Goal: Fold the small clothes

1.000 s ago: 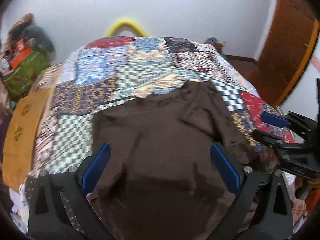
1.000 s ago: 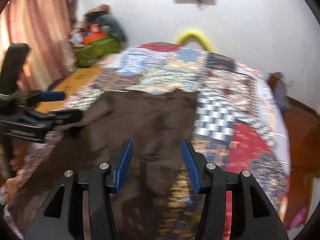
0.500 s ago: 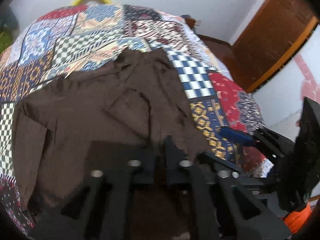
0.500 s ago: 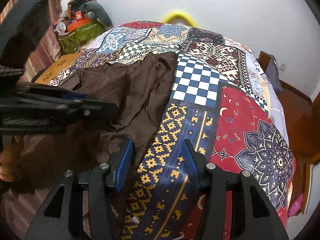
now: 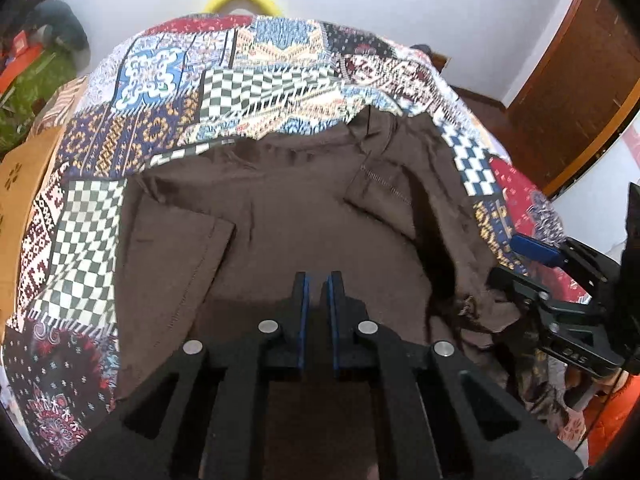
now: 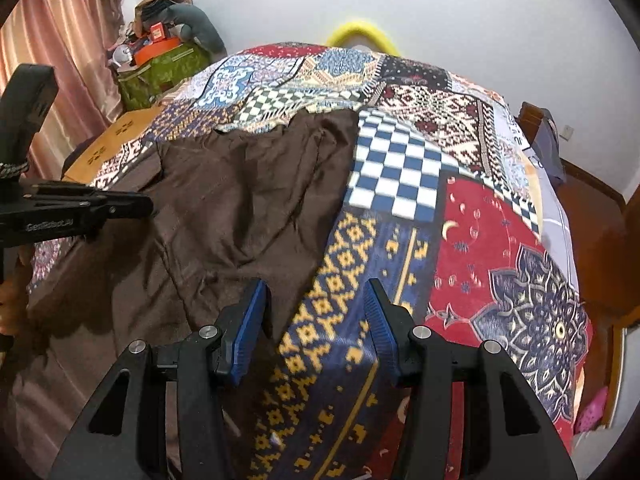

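brown garment is lying spread, rumpled, on the patchwork bedspread — no clean fold showing yet, so the task is looking early. left gripper is hovering over the cloth, jaws nearly closed, nothing visibly between them. right gripper is standing wide open, straddling the garment's right edge — gripping nothing.

Near hem of the brown garment behind the left gripper, bedspread motion-blurred

Matt brown cloth garment, patterned woven bedspread
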Motion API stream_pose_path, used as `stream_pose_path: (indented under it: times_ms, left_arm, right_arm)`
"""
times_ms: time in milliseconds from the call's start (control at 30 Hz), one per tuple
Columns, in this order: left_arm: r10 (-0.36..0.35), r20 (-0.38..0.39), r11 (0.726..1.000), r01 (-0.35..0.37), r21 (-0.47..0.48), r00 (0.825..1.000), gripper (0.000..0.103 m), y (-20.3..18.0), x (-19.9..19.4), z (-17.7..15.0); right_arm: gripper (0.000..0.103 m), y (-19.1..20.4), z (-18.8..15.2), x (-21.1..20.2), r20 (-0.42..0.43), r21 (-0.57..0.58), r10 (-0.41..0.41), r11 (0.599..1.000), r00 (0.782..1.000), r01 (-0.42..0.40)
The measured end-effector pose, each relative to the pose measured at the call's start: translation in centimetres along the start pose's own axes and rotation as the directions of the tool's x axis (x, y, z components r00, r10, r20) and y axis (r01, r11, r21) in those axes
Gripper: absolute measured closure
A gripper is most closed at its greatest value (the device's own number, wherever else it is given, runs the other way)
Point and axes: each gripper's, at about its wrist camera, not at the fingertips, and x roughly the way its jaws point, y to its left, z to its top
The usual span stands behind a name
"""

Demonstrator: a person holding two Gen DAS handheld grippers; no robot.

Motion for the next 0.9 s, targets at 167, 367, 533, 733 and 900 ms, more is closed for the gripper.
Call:
stream_pose_path:
  times_ms: [167,367,533,733,900]
  left_arm:
    - [0.003,0.051,0.998,-0.007,0.063,0.999,0.068,-1.5,-1.4,0.9]
    - [-0.058,0.043,0.996,0.055,0.075,0.997,0.052,-2.2,-0.6,1.8]
    - [-0.097,-0.022,0.994,0.098,0.037,0.995,0.052,-2.5,2.0,2.1]
    - [0.038,0.011,0.996,-0.039,0.074,0.999,0.06,-2.3,3.0,1.8]
    - [0.108,0.004,0.992,-0.108,0.072,0.994,0.063,-0.7,2.6,1.3]
  right_arm:
    - [0.056,1.5,1.9,1.1,0.012,-0.037,-0.003,0.999,1.0,0.003]
    - [0.056,4.4,1.1,2.5,-0.032,-0.102,0.13,0.986,0.991,-0.133]
    - [0.056,4.5,1.0,2.0,-0.033,-0.119,0.128,0.984,0.991,-0.131]
    - [0.056,3.0,1.6,-0.2,0.006,-0.099,0.113,0.989,0.994,-0.112]
    - [0.056,1.2,2.8,0.7,0.017,-0.07,0.057,0.996,0.998,-0.055]
